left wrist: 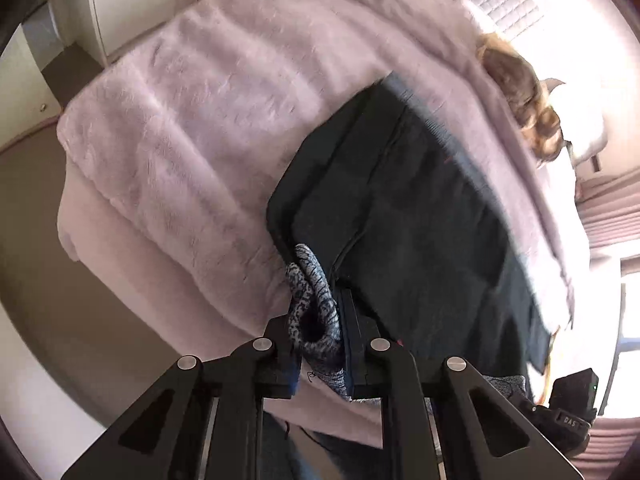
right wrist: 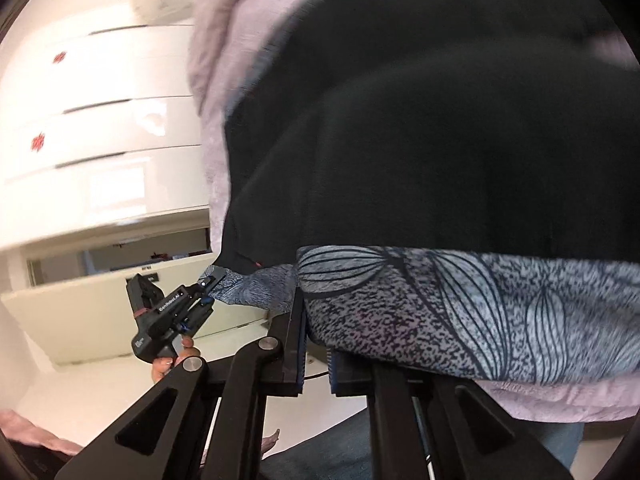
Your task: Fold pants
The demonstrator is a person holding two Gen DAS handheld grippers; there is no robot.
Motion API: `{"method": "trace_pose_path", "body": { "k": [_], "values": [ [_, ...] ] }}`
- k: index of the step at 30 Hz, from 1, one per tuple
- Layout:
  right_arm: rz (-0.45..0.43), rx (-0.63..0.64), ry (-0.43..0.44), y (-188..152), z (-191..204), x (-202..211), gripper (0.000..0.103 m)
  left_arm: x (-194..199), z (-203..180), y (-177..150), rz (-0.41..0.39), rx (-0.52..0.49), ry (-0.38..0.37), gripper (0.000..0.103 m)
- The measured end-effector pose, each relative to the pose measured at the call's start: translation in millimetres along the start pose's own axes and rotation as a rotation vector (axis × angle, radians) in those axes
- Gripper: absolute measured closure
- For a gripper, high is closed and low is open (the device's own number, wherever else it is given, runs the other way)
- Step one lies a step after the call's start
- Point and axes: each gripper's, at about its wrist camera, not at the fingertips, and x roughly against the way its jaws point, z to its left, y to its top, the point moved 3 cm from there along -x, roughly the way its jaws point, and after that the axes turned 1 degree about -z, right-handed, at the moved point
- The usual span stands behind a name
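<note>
The pants [left wrist: 404, 208] lie on a bed covered by a fluffy pale pink blanket [left wrist: 192, 128], dark side up, spread flat along the right part of the bed so the soft surface carries the cloth while a fold is made. On the near edge a patterned grey band [left wrist: 316, 304], which looks like the waistband or a turned-over inside face, is bunched into a roll and sits between the two sides of the left gripper [left wrist: 320, 340]; its jaws are pinching that roll, so one corner of the garment can be lifted without slipping. From the right wrist view the same left gripper [right wrist: 208, 280] appears small at centre left, held by a hand [right wrist: 172, 360], with the corner of the patterned cloth caught at its tip and pulled taut, which suggests the edge is being held stretched between two points. Further right, the right gripper [right wrist: 316, 344] rises in the foreground with the patterned band [right wrist: 460, 308] draped across and above its tips; its jaws stand a little apart with light showing between the lower pads, and whether the upper tips actually nip the cloth I cannot tell, since the fabric hides them. Holding both ends of the near edge would let the pair carry it over the dark body in one even fold. Behind stands a white chest of drawers [right wrist: 100, 120].
</note>
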Motion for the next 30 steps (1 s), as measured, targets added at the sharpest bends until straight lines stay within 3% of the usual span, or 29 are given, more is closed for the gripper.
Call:
{"method": "trace_pose_path", "body": {
  "k": [5,9,13,18,20,21,22,25,26,27,29,30],
  "values": [
    [-0.052,0.037,0.044,33.0,21.7,25.1,0.094,15.4,-23.1,35.8,-0.066,0.005,-0.077,0.086],
    [-0.065,0.082,0.043,77.6,30.9,31.8,0.094,5.0,-53.9,77.6,-0.133,-0.054,-0.110,0.086],
    [-0.064,0.071,0.040,138.5,19.3,27.1,0.094,-32.5,-81.2,123.5,-0.161,-0.086,-0.112,0.086],
    [-0.049,0.016,0.020,202.9,-10.5,4.1,0.091,-103.5,-103.8,164.7,-0.174,-0.141,-0.019,0.081],
    [-0.028,0.009,-0.016,219.3,-25.3,-8.8,0.091,-130.2,-107.4,173.2,-0.171,-0.154,0.049,0.069],
    [-0.025,0.005,-0.036,225.7,-33.2,-14.6,0.091,-136.7,-106.4,175.3,-0.183,-0.153,0.080,0.051],
    [-0.028,-0.009,-0.030,230.1,-41.5,-18.9,0.091,-139.9,-105.9,177.6,-0.204,-0.150,0.116,0.040],
    [-0.037,-0.069,0.026,231.2,-51.3,-16.2,0.090,-136.3,-107.2,181.9,-0.206,-0.151,0.129,0.040],
    [-0.036,-0.066,0.035,228.3,-48.5,-13.1,0.084,-128.1,-110.6,180.3,-0.210,-0.170,0.144,0.040],
    [-0.039,-0.047,0.040,224.5,-42.8,-8.4,0.067,-120.2,-114.4,176.9,-0.218,-0.195,0.154,0.040],
    [-0.055,0.022,0.032,214.5,-24.4,5.3,0.045,-103.1,-124.8,162.8,-0.230,-0.267,0.167,0.040],
    [-0.074,0.070,0.027,202.7,-12.8,16.8,0.045,-98.0,-130.8,156.3,-0.226,-0.300,0.168,0.040]
  ]
}}
